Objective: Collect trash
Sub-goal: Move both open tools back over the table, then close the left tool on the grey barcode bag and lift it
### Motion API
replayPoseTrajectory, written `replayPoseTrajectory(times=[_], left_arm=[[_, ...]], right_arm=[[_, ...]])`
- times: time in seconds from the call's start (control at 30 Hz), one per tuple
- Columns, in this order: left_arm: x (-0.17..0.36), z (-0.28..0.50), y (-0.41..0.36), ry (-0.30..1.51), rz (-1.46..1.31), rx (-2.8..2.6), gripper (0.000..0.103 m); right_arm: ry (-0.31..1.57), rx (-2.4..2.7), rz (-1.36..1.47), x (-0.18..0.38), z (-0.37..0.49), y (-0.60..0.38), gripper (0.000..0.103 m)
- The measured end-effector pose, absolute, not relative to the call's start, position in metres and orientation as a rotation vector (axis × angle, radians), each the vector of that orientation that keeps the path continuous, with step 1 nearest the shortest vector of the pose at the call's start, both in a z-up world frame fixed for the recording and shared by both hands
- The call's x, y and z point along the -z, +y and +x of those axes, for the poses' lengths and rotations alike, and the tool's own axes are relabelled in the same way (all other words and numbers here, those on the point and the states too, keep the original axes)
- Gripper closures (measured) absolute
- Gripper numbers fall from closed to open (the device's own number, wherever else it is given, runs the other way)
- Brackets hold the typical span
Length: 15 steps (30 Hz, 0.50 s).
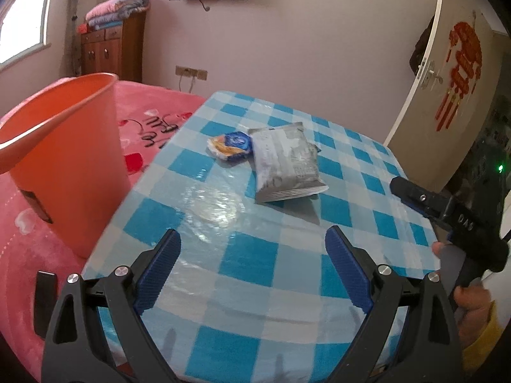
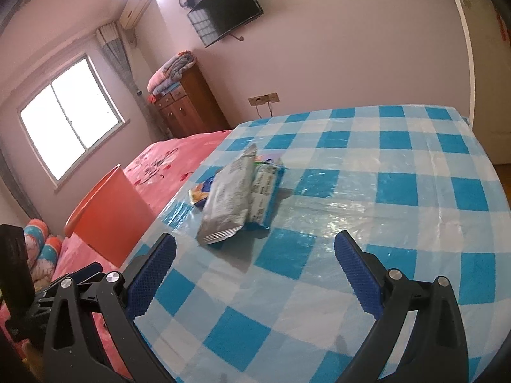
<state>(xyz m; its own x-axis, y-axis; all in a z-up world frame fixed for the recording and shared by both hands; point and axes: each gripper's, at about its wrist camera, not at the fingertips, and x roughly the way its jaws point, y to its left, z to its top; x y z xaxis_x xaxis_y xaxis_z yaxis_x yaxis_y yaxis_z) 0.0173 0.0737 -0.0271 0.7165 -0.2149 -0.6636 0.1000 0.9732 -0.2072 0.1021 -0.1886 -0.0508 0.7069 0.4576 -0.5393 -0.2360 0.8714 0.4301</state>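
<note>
A silver-grey snack bag (image 1: pixel 286 162) is seen lying flat near the middle of the blue-checked table (image 1: pixel 249 261), with a small blue-and-yellow wrapper (image 1: pixel 228 145) touching its side toward the table's left edge and, in the right wrist view, a blue-green packet (image 2: pixel 265 194) tucked partly under its other side. An orange bin (image 1: pixel 64 159) is stood on the pink bedspread (image 1: pixel 28 249) just beyond that left edge. Both the left gripper (image 1: pixel 252 239) and the right gripper (image 2: pixel 255 244) are held spread wide above the table's near edge, nothing being gripped between the blue pads (image 1: pixel 159 271).
</note>
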Motion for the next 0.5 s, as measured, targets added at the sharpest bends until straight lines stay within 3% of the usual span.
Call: replayPoseTrajectory(times=[0.5], left_arm=[[0.015, 0.109, 0.026, 0.823, -0.229, 0.256, 0.011]], right_arm=[[0.710, -0.383, 0.449, 0.077, 0.164, -0.238, 0.005]])
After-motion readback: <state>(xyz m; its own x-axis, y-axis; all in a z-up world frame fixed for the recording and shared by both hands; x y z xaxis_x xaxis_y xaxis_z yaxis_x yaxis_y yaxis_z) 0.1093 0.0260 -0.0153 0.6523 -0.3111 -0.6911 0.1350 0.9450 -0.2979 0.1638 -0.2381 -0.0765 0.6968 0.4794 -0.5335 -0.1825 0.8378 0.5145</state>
